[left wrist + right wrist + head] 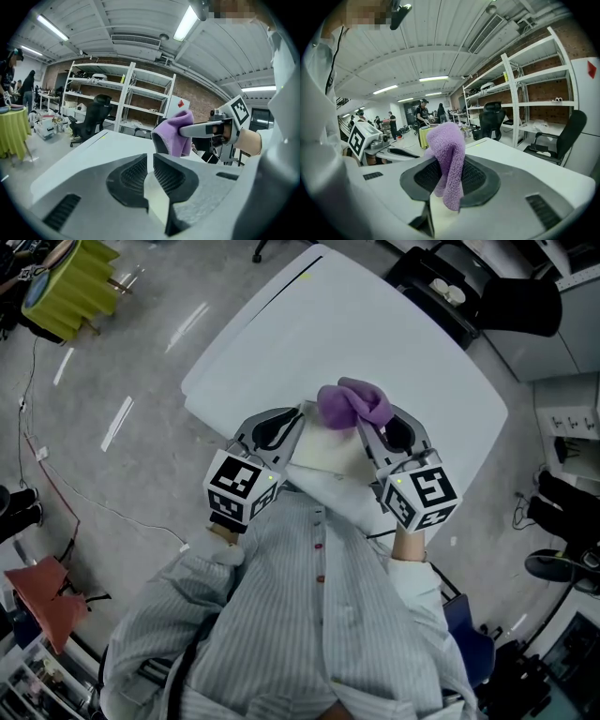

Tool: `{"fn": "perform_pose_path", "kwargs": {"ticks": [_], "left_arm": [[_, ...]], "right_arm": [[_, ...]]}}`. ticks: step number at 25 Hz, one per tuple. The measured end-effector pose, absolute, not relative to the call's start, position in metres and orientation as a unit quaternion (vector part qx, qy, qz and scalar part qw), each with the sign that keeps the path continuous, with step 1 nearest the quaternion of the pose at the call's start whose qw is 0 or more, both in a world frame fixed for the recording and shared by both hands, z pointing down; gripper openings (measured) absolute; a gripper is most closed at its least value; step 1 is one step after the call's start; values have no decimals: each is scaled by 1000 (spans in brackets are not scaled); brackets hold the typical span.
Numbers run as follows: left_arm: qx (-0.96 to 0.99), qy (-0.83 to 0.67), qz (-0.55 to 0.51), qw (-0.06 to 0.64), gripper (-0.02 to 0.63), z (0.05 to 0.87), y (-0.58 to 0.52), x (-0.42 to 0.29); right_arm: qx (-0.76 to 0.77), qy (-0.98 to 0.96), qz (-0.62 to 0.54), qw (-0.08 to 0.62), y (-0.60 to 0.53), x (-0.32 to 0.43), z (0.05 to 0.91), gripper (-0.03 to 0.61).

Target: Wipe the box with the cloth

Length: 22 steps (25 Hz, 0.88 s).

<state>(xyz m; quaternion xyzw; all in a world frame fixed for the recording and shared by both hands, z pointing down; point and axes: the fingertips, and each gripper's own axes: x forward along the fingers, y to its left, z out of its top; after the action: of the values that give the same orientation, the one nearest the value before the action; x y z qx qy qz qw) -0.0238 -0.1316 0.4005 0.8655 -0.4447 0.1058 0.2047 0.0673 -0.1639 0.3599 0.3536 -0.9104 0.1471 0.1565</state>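
Clamping the cloth (354, 405) is the right tool (369, 425) (left tool (150, 161) nips the box (323, 452) edge).

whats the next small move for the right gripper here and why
Probably ease the right gripper down a little and drag the purple cloth across the top of the cream box. The cloth is pinched in its jaws at the box's far edge, and the left gripper is shut on the box's near side, steadying it for a wipe.
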Motion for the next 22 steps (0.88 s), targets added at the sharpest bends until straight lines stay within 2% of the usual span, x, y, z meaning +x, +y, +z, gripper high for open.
{"fn": "perform_pose_path", "kwargs": {"ticks": [14, 22], "left_arm": [[856, -403, 183, 269, 84, 474, -111, -22], [854, -389, 188, 290, 89, 493, -97, -19]], "right_arm": [[278, -913, 154, 255, -169, 4, 420, 98], [261, -895, 136, 335, -166, -7, 467, 98]]}}
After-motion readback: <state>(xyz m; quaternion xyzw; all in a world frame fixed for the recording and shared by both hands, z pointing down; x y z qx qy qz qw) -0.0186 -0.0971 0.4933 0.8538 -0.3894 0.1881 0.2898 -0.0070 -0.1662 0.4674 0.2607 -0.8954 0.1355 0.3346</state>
